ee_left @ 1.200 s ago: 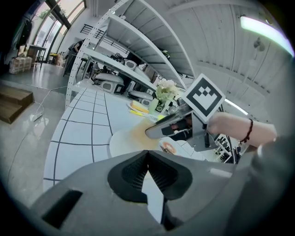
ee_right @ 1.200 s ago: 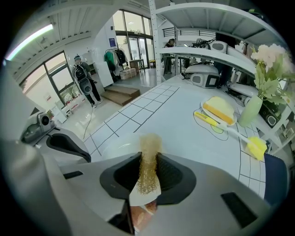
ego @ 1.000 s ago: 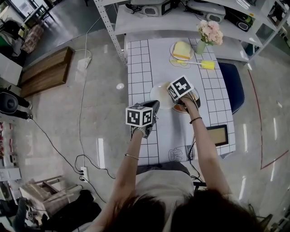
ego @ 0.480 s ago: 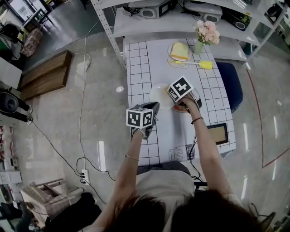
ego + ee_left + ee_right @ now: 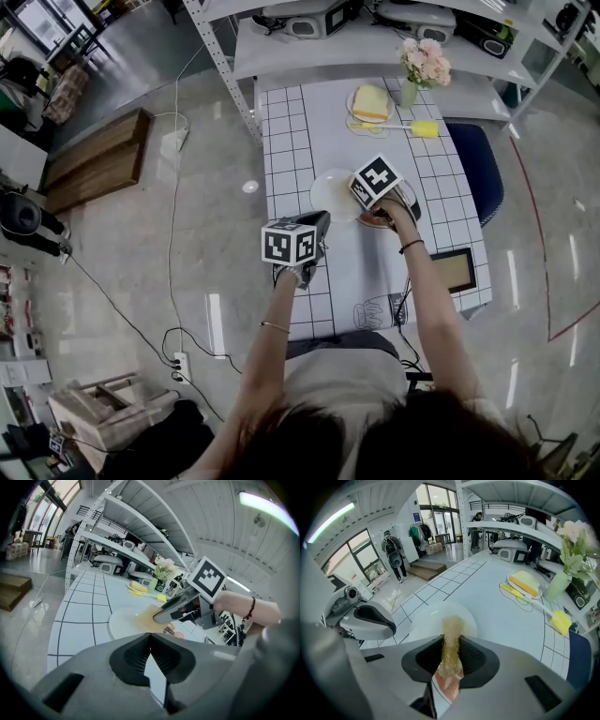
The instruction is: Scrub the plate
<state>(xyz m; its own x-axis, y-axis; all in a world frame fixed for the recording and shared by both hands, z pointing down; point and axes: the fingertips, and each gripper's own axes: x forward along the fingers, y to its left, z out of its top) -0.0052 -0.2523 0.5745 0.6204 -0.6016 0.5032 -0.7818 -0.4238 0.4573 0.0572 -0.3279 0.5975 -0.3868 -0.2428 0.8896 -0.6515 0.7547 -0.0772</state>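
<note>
Right now clamping a golden, fibrous scrubber (image 5: 451,626) in the right gripper (image 5: 451,641), jaws closed hard onto it and leaving only a short tuft poking past the tips. Holding that tuft over the white plate (image 5: 330,190), lying flat on the worktop (image 5: 291,141) roughly midway between the near and far edges and somewhat toward the left edge. Hard to tell whether actually touching the plate or hanging just above it. Hovering the left gripper (image 5: 322,221) just beside the plate's near-left rim, jaws pressed together on nothing and bracing nothing.

Likely courting a sliding plate: rubbing sideways on an unheld plate over a smooth worktop, and so pushing it toward the left edge rather than scouring it. Possibly scraping or knocking the plate with the hard jaw tips, given so little scrubber showing beyond them and any steep downward press. Perhaps working the scrubber back through the grip, or twisting it loose, when dragging under load. Also risking a bump against the reddish item (image 5: 377,224) lying right under the right gripper, too hidden to identify.
</note>
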